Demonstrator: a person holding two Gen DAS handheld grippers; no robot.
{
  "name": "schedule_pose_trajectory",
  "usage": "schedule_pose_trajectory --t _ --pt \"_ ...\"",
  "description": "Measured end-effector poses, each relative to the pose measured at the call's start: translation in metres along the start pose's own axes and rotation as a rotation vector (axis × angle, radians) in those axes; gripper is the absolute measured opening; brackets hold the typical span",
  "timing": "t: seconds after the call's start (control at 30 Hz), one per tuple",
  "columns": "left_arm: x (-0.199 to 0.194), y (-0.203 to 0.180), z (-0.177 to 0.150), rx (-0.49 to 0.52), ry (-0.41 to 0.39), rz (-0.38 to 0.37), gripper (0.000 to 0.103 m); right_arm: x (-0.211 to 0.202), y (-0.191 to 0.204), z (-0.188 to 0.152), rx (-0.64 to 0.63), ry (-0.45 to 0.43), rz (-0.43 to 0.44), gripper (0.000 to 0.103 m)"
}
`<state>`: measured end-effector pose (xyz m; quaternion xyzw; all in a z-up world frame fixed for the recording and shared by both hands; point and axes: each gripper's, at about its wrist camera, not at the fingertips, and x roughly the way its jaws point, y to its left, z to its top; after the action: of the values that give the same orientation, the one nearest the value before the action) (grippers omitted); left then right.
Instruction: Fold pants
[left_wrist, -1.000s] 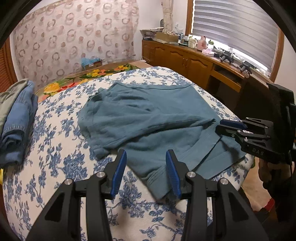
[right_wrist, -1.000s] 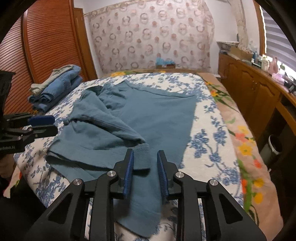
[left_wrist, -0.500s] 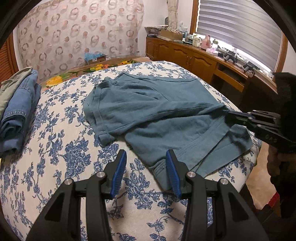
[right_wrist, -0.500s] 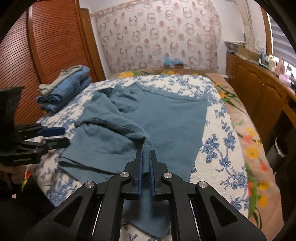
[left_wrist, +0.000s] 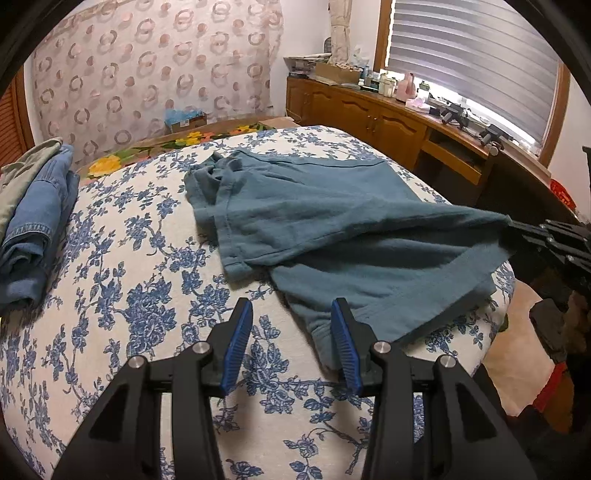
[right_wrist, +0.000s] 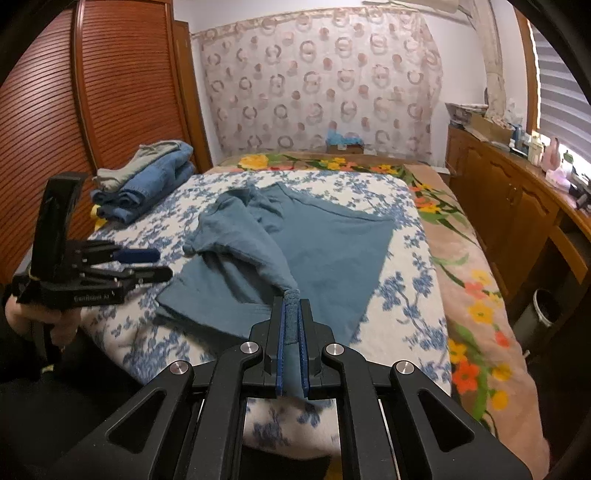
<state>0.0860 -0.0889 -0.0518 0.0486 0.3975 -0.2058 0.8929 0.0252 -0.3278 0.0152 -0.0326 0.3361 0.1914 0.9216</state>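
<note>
Teal pants (left_wrist: 332, 221) lie rumpled on a bed with a blue-flowered cover (left_wrist: 129, 295); they also show in the right wrist view (right_wrist: 325, 243). My right gripper (right_wrist: 291, 314) is shut on the hem of one pant leg and lifts it off the bed; it shows at the right edge of the left wrist view (left_wrist: 517, 227). My left gripper (left_wrist: 291, 328) is open and empty, low over the cover, with the pants' near edge beside its right finger. It appears at the left of the right wrist view (right_wrist: 155, 264).
A stack of folded jeans and clothes (left_wrist: 29, 210) lies at the bed's left side, also seen in the right wrist view (right_wrist: 147, 177). A wooden cabinet (left_wrist: 388, 122) with clutter runs under the window on the right. A slatted wooden door (right_wrist: 92, 92) stands left. A bin (right_wrist: 546, 306) is on the floor.
My right gripper closed on the pant leg hem and pulled it up and back, stretching the fabric. The left gripper stayed open and drew back a little toward the bed's near edge.
</note>
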Motion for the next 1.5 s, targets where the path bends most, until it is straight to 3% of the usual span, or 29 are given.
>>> schedule_pose_trajectory --t 0.57,0.67,0.8,0.83,1.1,1.5 --pt "0.001 0.002 -0.001 -0.010 -0.007 0.012 0.043 0.015 -0.020 -0.040 0.078 0.100 -0.028 0.004" --pt "-0.002 0.007 -0.001 -0.020 -0.015 0.021 0.043 0.013 -0.023 -0.039 0.091 0.087 -0.036 0.012" --pt "-0.006 0.014 0.000 -0.034 -0.025 0.034 0.043 0.008 -0.023 -0.034 0.083 0.060 -0.056 0.034" --pt "-0.007 0.017 0.000 -0.040 -0.030 0.037 0.043 0.007 -0.023 -0.032 0.083 0.050 -0.056 0.035" --pt "-0.016 0.039 0.002 -0.072 -0.056 0.076 0.043 0.019 -0.002 -0.005 0.018 0.004 0.015 0.035" --pt "-0.029 0.067 -0.003 -0.108 -0.081 0.122 0.043 0.089 0.056 0.042 -0.111 0.022 0.148 0.035"
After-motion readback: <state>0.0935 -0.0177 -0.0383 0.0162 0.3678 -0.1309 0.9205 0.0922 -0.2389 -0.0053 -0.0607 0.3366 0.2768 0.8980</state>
